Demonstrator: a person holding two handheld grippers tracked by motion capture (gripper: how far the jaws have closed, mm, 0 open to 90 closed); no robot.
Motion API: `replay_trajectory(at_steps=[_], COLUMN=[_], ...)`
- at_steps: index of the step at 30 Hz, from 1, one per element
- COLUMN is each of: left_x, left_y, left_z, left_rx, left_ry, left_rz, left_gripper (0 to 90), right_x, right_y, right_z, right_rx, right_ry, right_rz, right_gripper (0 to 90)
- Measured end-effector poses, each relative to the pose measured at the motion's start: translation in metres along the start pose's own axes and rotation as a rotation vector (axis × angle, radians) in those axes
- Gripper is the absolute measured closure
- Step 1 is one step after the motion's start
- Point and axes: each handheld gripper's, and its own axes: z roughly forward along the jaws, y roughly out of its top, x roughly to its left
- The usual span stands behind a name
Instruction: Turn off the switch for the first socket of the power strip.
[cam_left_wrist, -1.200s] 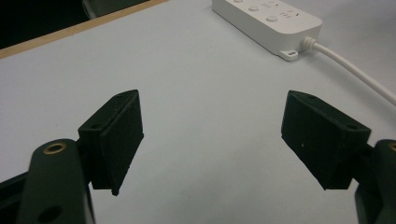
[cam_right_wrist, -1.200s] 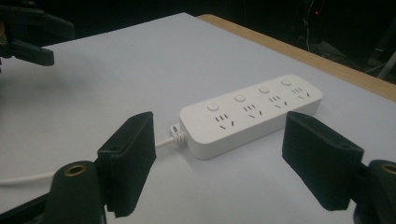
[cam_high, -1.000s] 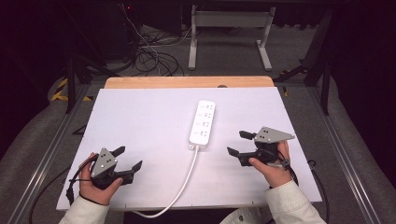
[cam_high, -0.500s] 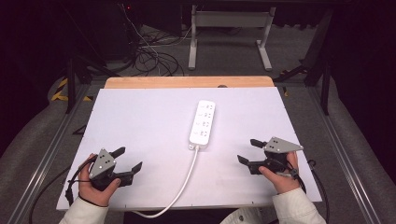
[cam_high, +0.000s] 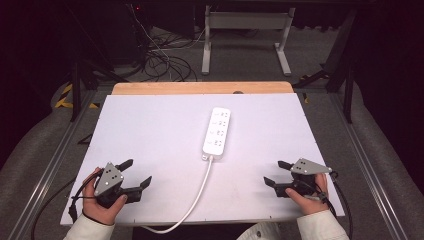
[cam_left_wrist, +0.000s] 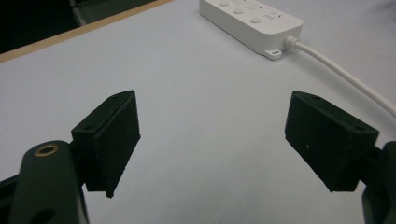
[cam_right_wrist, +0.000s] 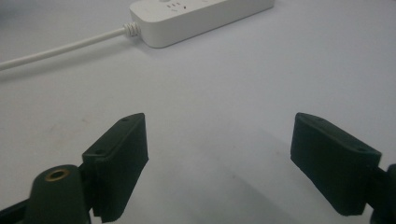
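A white power strip (cam_high: 217, 131) lies in the middle of the white tabletop (cam_high: 150, 130), and its white cable (cam_high: 197, 192) runs off the near edge. My left gripper (cam_high: 137, 172) rests at the near left, open, with nothing between its jaws; in the left gripper view (cam_left_wrist: 215, 135) the strip (cam_left_wrist: 252, 18) lies ahead to the right. At the near right my right gripper (cam_high: 274, 172) is held low over the table, open. Its jaws have just been opening a little and nothing is between them. In the right gripper view (cam_right_wrist: 219, 154) the strip (cam_right_wrist: 196, 14) lies ahead.
A wooden strip (cam_high: 200, 88) borders the far edge of the table. Beyond it, tangled cables (cam_high: 160, 60) and a grey metal stand (cam_high: 245, 30) are on the floor. Metal rails (cam_high: 55, 160) run along both sides of the table.
My right gripper has sunk and come back toward the near right corner of the table. The left gripper and the power strip have stayed put.
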Motion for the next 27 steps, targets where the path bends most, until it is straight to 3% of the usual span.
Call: replay_trajectory(at_steps=[5,11,27], left_x=[0.001,0.000,0.001], left_y=[-0.001,0.000,0.000], left_z=[0.000,0.000,-0.002], left_rx=[0.008,0.001,-0.010], left_ry=[-0.002,0.007,0.017], left_rz=[0.005,0.009,-0.003], left_gripper=[18.4,18.4,18.2], right_x=[0.001,0.004,0.004], right_y=[0.001,0.009,0.009], right_z=[0.001,-0.003,-0.003], right_rx=[0.005,-0.050,-0.060], right_ry=[-0.007,-0.019,-0.012], right_rz=[0.001,-0.018,-0.022], right_gripper=[19.2,19.3,19.7])
